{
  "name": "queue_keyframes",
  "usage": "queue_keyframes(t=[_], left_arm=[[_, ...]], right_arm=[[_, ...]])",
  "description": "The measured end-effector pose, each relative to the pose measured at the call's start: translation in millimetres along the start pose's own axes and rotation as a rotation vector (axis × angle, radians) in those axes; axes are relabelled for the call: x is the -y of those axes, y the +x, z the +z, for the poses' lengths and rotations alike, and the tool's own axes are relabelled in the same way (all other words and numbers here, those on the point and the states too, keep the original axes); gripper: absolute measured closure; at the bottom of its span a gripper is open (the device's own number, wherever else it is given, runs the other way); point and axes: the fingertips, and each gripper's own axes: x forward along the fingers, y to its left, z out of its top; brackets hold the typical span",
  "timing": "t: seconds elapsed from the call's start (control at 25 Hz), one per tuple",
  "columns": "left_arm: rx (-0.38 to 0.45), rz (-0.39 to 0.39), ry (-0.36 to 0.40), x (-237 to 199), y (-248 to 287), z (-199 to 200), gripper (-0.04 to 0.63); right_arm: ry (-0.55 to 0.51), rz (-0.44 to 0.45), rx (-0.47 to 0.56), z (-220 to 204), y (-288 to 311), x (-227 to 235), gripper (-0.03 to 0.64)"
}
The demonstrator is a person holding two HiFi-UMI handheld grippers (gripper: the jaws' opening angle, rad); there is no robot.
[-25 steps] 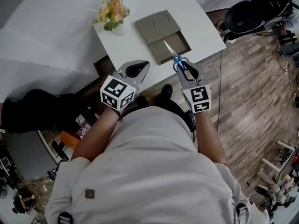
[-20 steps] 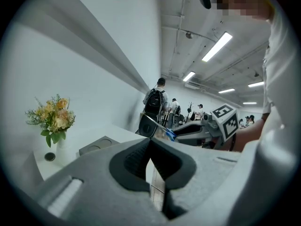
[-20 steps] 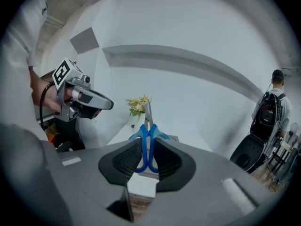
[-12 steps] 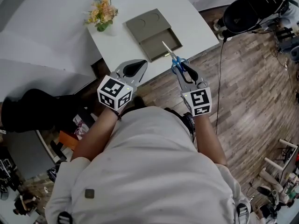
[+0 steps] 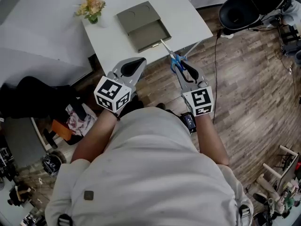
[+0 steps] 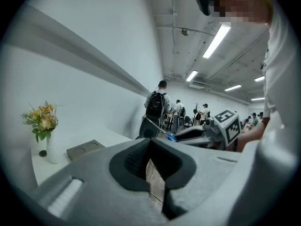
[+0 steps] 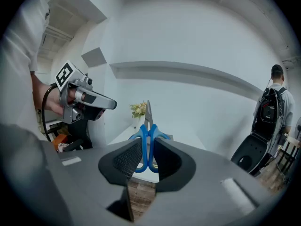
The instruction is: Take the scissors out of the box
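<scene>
My right gripper (image 5: 180,68) is shut on the blue handles of the scissors (image 5: 174,59). Their blade points ahead, with its tip over the near edge of the white table (image 5: 113,46) and the handles over the wooden floor. In the right gripper view the scissors (image 7: 148,128) stand upright between the pads of the right gripper (image 7: 147,146). The grey box (image 5: 141,25) lies open on the table beside its lid, apart from both grippers. My left gripper (image 5: 139,61) hovers beside the table's near corner, shut and holding nothing. Its jaw tips meet in the left gripper view (image 6: 150,141).
A vase of flowers (image 5: 91,6) stands at the table's far left corner. A black round chair (image 5: 244,11) and a cable (image 5: 217,79) are on the floor to the right. Dark bags and clutter (image 5: 33,102) lie to the left. People (image 6: 157,105) stand far off.
Both grippers have drawn back from the table toward the person. The scissors went with the right gripper, from above the box to the table's near edge. The table now looks farther away.
</scene>
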Motion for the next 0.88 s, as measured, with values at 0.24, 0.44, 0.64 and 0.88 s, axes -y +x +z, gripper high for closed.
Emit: queue_keyframes(t=[0.24, 0.44, 0.64, 0.88], left_arm=[[-0.014, 0.06, -0.009, 36.7, -1.8, -14.7, 0.592], [-0.019, 0.056, 0.007, 60.4, -7.7, -19.1, 0.592], [-0.028, 0.043, 0.012, 66.5, -28.0, -28.7, 0.592], [-0.027, -0.003, 0.023, 70.2, -56.9, -35.7, 0.592]], right_arm=[[0.014, 0.049, 0.023, -20.5, -33.8, 1.1, 0.518], [0.044, 0.059, 0.025, -35.4, -51.8, -6.6, 0.518], [0.051, 0.054, 0.033, -35.4, -63.6, -27.7, 0.518], [0.058, -0.001, 0.061, -25.1, -75.7, -53.6, 0.518]])
